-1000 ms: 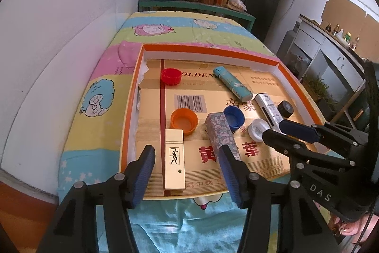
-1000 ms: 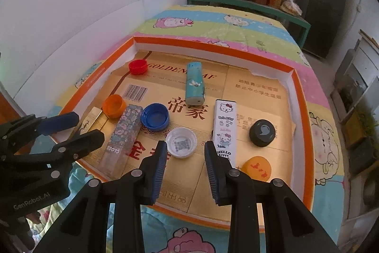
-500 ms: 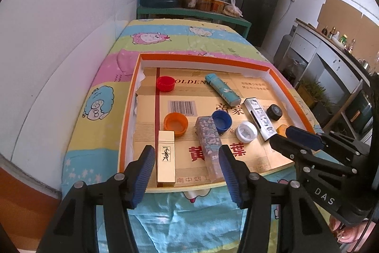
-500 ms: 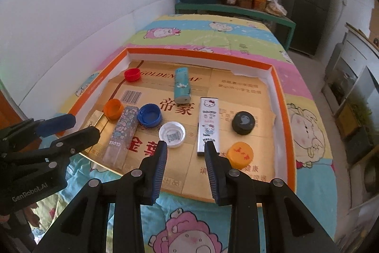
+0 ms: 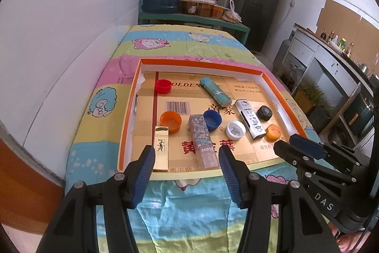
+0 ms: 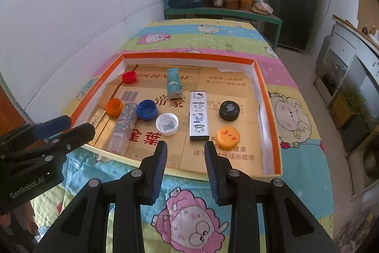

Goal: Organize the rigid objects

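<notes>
Shallow orange-rimmed tray [image 5: 128,110] lined with flattened printed cardboard, resting on a cartoon-print bedcover [image 5: 180,44]; the raised rim presumably serves to keep the loose items from sliding off the soft, uneven cloth. The task's rigid objects all lie inside the tray, none held. 6 round plastic bottle caps are spread over the liner: a red cap [image 5: 163,86] near the far left corner, an orange cap [image 5: 170,121] and a blue cap [image 5: 212,119] lying hollow side up, a white cap [image 5: 235,130] also hollow side up, a black cap [image 5: 264,113] and a yellow-orange cap [image 5: 272,132] with closed tops upward. 4 elongated items lie flat: a glossy gold box [image 5: 161,147] at the near left, a floral-patterned clear-ended tube [image 5: 203,141] touching the blue cap, a teal lighter [image 5: 215,91] with rounded edges lying at an angle, and a white cartoon-printed box [image 6: 199,116] just beside the white cap. The left gripper [image 5: 186,168] hovers over the tray's near edge with its ribbed blue pads wide apart and nothing between them; the gold box and the floral tube sit just ahead of it. The right gripper [image 6: 186,163] hovers over the near edge too, its jaws narrowly parted and empty, roughly in line with the white box. Judged from the scattered layout, sorting by shape is not yet done.
</notes>
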`<action>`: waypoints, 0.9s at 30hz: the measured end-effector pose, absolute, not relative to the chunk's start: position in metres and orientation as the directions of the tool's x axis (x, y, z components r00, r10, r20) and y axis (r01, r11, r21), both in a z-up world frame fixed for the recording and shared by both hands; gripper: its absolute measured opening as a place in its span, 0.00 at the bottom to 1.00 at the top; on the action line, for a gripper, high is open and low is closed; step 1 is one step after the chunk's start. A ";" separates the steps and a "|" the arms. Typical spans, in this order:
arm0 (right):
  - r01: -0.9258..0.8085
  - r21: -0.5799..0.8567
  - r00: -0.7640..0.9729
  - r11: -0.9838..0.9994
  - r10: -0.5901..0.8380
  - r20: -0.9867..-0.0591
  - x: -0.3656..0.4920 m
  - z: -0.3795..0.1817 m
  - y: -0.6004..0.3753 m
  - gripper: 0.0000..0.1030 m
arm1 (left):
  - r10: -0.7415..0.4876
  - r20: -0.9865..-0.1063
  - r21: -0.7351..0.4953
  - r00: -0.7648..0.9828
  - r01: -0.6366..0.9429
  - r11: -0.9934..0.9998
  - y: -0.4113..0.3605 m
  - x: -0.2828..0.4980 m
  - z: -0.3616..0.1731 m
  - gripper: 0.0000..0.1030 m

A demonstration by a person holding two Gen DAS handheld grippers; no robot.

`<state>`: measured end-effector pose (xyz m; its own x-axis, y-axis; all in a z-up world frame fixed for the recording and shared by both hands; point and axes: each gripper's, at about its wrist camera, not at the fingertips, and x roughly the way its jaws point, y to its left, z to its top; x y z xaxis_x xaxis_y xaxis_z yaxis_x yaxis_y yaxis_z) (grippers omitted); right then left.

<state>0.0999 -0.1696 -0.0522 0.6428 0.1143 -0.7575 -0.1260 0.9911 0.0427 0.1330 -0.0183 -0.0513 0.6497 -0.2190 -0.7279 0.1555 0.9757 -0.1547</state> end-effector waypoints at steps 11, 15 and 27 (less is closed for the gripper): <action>-0.117 0.032 0.672 0.993 0.103 -0.734 0.071 -0.036 -0.162 0.32 | -0.173 -0.710 -0.124 0.682 0.120 0.985 -0.017 0.108 -0.036 0.54; -0.113 0.024 0.685 0.993 0.096 -0.722 0.062 -0.029 -0.160 0.32 | -0.165 -0.698 -0.123 0.697 0.110 0.986 -0.015 0.098 -0.030 0.54; -0.100 0.016 0.719 0.995 0.084 -0.690 0.024 -0.011 -0.153 0.32 | -0.093 -0.656 -0.076 0.749 0.057 0.996 -0.015 0.063 -0.009 0.54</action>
